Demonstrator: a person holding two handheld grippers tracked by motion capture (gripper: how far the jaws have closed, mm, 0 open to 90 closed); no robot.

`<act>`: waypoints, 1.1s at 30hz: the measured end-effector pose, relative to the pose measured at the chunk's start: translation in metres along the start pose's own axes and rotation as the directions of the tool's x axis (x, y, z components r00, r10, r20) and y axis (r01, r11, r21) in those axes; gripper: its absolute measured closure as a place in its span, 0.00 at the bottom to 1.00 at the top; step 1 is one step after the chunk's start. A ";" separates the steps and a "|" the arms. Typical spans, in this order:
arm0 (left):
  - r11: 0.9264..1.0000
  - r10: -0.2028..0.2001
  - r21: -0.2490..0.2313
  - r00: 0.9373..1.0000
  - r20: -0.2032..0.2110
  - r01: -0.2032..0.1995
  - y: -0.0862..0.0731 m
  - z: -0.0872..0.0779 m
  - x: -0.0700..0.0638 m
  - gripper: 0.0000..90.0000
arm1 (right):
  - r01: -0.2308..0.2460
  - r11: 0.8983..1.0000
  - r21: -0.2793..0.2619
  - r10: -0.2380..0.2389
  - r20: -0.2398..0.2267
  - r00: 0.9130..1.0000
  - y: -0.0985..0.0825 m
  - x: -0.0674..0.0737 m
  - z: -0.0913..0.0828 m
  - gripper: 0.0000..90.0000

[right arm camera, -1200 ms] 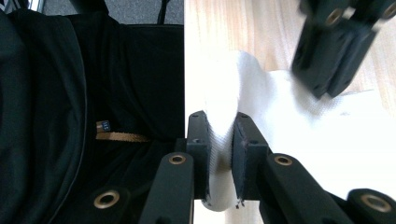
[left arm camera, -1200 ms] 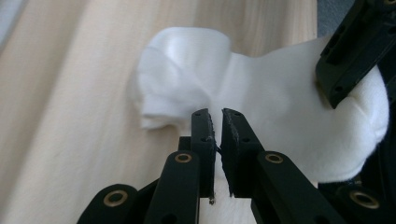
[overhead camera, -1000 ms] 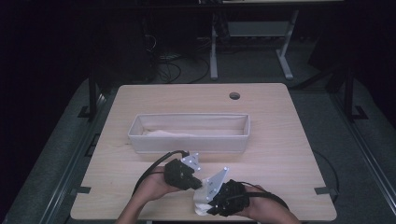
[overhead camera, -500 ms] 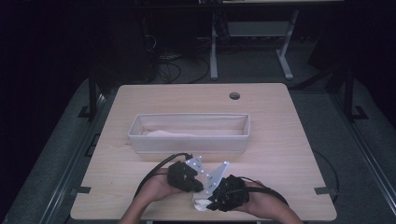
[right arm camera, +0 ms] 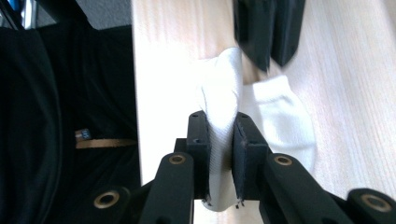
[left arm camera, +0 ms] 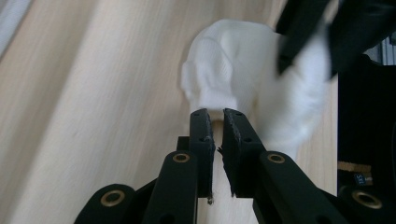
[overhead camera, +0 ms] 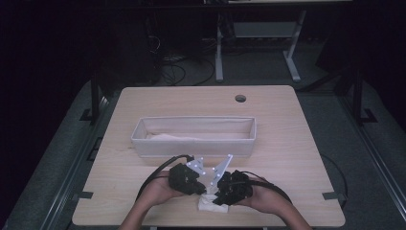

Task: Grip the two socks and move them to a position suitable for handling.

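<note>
A white sock lies bunched at the near edge of the table, between the two grippers and just in front of the person's hands. It is soft ribbed knit, folded into rounded humps, with one flatter rounded end spread on the wood in the right gripper view.

The left gripper has its jaws nearly together, pinching a thin fold at the sock's edge. The right gripper is clamped on a thicker fold of the same sock, the fabric filling the gap between its flat black pads and bulging out below them. Each gripper's jaws show blurred at the top of the other's view.

The table is pale wood-grain laminate with a round hole. Behind the grippers stands a long rectangular fabric bin, light grey, with something white inside.
</note>
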State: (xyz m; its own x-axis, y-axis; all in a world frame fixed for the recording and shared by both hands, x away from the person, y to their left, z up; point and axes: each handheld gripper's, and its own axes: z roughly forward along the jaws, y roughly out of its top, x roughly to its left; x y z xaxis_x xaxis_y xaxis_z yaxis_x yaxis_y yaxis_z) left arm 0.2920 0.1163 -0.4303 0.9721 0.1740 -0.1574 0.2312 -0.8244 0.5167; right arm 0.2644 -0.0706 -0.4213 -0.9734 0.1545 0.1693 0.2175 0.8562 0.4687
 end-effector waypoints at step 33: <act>0.998 0.057 0.020 0.998 0.014 -0.057 0.006 0.005 -0.013 0.87 | -0.022 1.000 0.010 0.022 0.012 1.000 -0.010 -0.011 0.007 0.77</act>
State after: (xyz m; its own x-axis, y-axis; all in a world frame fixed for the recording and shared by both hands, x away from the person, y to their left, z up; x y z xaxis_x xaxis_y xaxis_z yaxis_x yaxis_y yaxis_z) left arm 0.2804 0.1061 -0.4294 0.9830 0.1193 -0.1398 0.1746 -0.8437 0.5076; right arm 0.2721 -0.0773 -0.4333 -0.9691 0.1795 0.1691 0.2383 0.8575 0.4560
